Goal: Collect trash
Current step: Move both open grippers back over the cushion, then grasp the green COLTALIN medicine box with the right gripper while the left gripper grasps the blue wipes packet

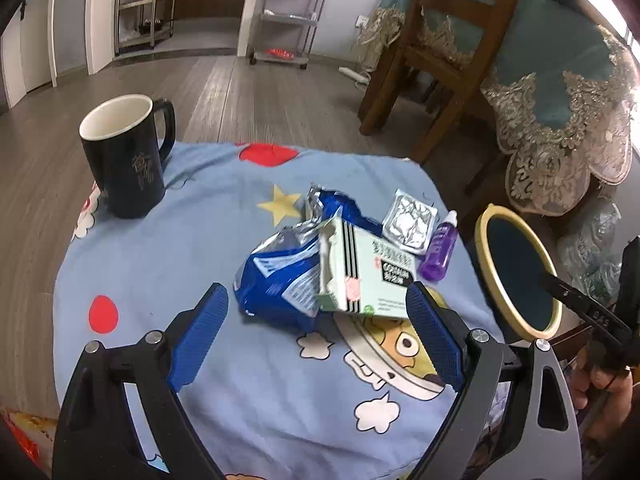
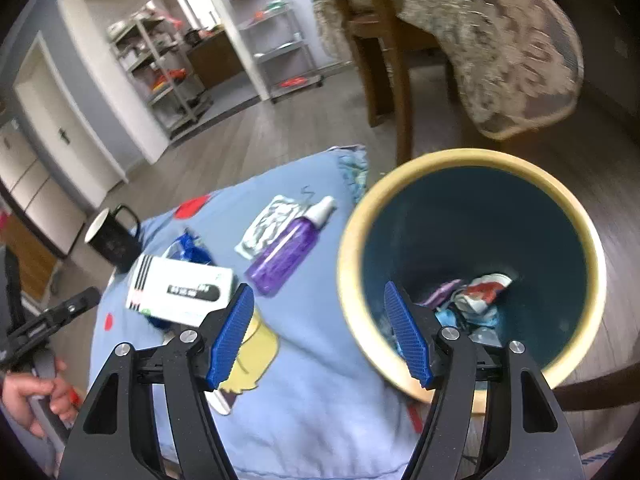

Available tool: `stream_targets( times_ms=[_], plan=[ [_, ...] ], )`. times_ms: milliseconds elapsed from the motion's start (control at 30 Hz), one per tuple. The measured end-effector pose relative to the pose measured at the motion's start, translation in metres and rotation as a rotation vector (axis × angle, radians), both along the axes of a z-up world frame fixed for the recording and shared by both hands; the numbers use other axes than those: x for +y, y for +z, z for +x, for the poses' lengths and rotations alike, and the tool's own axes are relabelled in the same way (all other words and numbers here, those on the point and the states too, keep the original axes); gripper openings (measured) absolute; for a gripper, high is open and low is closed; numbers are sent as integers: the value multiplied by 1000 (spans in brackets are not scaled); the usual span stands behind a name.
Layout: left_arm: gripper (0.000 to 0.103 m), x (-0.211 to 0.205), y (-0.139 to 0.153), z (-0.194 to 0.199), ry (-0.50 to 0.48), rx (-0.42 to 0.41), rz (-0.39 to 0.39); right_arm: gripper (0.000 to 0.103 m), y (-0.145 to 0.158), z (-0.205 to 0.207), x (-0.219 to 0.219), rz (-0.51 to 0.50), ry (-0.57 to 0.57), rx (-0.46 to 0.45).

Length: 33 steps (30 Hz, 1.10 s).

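On the blue cartoon-print cloth [image 1: 168, 264] lie a crumpled blue snack bag [image 1: 276, 276], a pale green carton [image 1: 360, 276] on top of it, a foil blister tray [image 1: 410, 220] and a purple bottle [image 1: 440, 252]. My left gripper [image 1: 316, 340] is open and empty, just short of the bag and carton. My right gripper [image 2: 320, 336] is open and empty over the near rim of the yellow-rimmed bin [image 2: 472, 160], which holds crumpled wrappers [image 2: 476, 296]. The carton [image 2: 180, 292], tray [image 2: 272, 224] and bottle [image 2: 288, 252] also show in the right wrist view.
A black mug [image 1: 128, 156] stands at the cloth's far left corner. The bin [image 1: 516, 272] stands off the cloth's right edge. A wooden chair [image 1: 452, 52] and a table with a lace-trimmed cover [image 1: 568, 112] stand behind. Metal shelves [image 1: 288, 12] stand by the far wall.
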<state>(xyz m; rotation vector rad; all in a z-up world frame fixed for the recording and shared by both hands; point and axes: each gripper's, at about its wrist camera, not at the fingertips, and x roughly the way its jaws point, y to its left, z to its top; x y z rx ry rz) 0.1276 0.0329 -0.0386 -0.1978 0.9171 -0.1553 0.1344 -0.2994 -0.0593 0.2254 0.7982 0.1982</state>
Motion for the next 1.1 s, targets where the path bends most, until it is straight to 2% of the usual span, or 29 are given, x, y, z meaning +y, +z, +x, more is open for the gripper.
stream_targets(
  times_ms=[133, 400, 533, 667, 733, 867, 900, 1000, 1100],
  plan=[
    [86, 3, -8, 4, 6, 21, -21, 69, -1, -2, 20, -38, 68, -4],
    [86, 32, -16, 4, 112, 37, -50, 73, -18, -4, 93, -238, 307, -8],
    [86, 48, -20, 2, 156, 40, -62, 73, -31, -4, 134, -368, 408, -32],
    [86, 62, -26, 1, 190, 50, -90, 73, -49, -5, 182, -568, 520, -106],
    [86, 70, -29, 1, 212, 57, -111, 73, -59, -5, 201, -653, 557, -144],
    [86, 74, -34, 4, 221, 66, -121, 73, -73, -2, 223, -763, 575, -214],
    [86, 73, -36, 5, 217, 68, -123, 70, -74, 0, 225, -770, 572, -225],
    [86, 72, -39, 8, 210, 75, -133, 46, -76, 6, 226, -748, 571, -221],
    [86, 71, -42, 12, 209, 77, -152, 37, -70, 7, 219, -696, 565, -231]
  ],
)
